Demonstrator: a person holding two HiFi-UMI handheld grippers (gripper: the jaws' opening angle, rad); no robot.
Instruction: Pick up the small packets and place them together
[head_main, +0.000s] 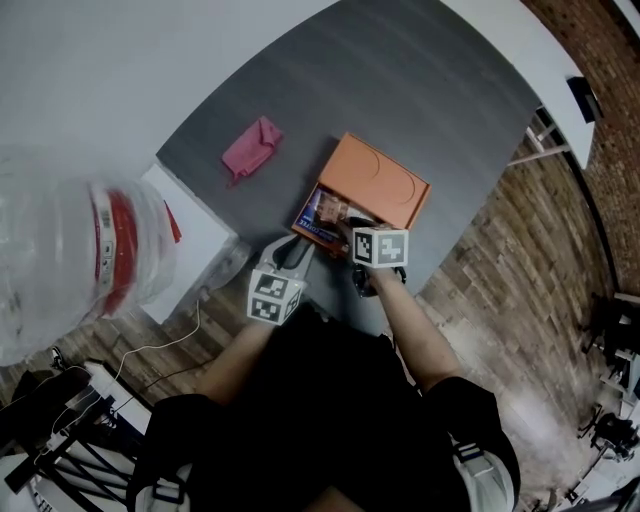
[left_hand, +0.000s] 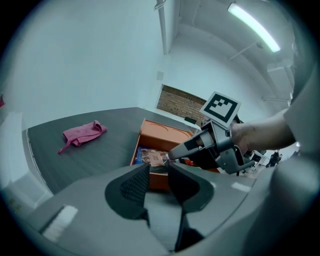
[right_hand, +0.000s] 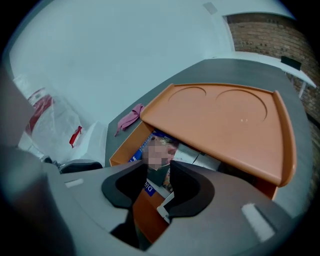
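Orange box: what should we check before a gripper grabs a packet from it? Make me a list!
1. Right gripper open: ok.
2. Right gripper pointed at the packets in the orange box: ok.
3. Lid out of the way: not ok, it covers most of the box.
4. Left gripper empty, jaws apart: ok.
5. How many packets lie under the lid: cannot tell.
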